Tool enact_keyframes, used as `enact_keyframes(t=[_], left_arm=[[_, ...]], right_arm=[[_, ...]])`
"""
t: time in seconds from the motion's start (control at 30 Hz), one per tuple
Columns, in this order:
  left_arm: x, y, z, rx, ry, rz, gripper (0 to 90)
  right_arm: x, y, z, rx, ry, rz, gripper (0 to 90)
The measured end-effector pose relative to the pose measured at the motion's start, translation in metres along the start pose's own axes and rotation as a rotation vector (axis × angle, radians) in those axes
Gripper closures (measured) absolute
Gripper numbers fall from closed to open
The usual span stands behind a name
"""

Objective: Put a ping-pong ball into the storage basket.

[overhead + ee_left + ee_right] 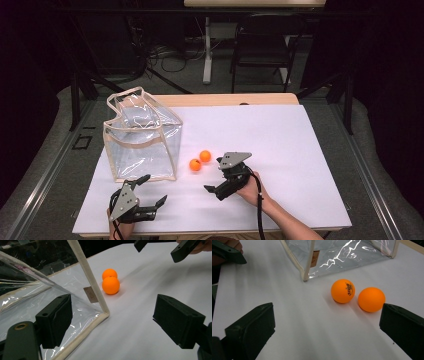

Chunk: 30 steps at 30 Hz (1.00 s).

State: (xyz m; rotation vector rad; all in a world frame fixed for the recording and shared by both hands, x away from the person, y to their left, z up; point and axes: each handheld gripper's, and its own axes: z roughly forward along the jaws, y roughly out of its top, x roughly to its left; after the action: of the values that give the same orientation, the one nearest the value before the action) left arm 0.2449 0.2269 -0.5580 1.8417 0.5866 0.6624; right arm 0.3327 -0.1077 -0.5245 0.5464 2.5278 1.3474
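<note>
Right gripper [224,176] sits closest to the two orange balls [199,160], just ahead-left; both grippers' fingers spread wide, holding nothing.

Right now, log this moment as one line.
left gripper: open, near clear bag | right gripper: open, near two orange ping-pong balls | balls on table, outside bag

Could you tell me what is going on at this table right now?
A person holds a gripper in each hand over a white table. Two orange ping-pong balls lie side by side next to a clear plastic bag with beige trim. The right gripper hovers open near the balls, and the left gripper sits open by the bag's front corner. Neither holds anything; both balls lie outside the bag.
</note>
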Motion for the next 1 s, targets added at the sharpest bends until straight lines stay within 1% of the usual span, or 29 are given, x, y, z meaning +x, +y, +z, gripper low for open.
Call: enact_keyframes(t=[0.27, 0.43, 0.53, 0.63, 0.83, 0.93, 1.0], left_arm=[[0.001, 0.0, 0.001, 0.003, -0.003, 0.004, 15.7], [0.0, 0.0, 0.0, 0.001, -0.002, 0.0, 15.7], [0.001, 0.0, 0.0, 0.004, -0.003, 0.005, 15.7], [0.0, 0.0, 0.0, -0.001, 0.0, -0.003, 15.7], [0.0, 0.0, 0.0, -0.001, -0.002, -0.004, 15.7], [0.0, 0.0, 0.0, -0.001, -0.002, -0.004, 15.7], [0.0, 0.0, 0.0, 0.0, -0.002, -0.004, 15.7]], right_arm=[[0.002, 0.007, 0.009, -0.005, 0.009, -0.008, 0.0], [0.002, 0.011, 0.012, -0.011, 0.006, -0.012, 0.0], [0.001, 0.014, 0.015, -0.016, 0.008, -0.017, 0.0], [0.0, 0.017, 0.019, -0.02, 0.012, -0.013, 0.0], [-0.002, 0.022, 0.024, -0.023, 0.01, -0.018, 0.0], [-0.003, 0.023, 0.027, -0.022, 0.011, -0.02, 0.0], [-0.004, 0.024, 0.032, -0.014, 0.012, -0.024, 0.0]])
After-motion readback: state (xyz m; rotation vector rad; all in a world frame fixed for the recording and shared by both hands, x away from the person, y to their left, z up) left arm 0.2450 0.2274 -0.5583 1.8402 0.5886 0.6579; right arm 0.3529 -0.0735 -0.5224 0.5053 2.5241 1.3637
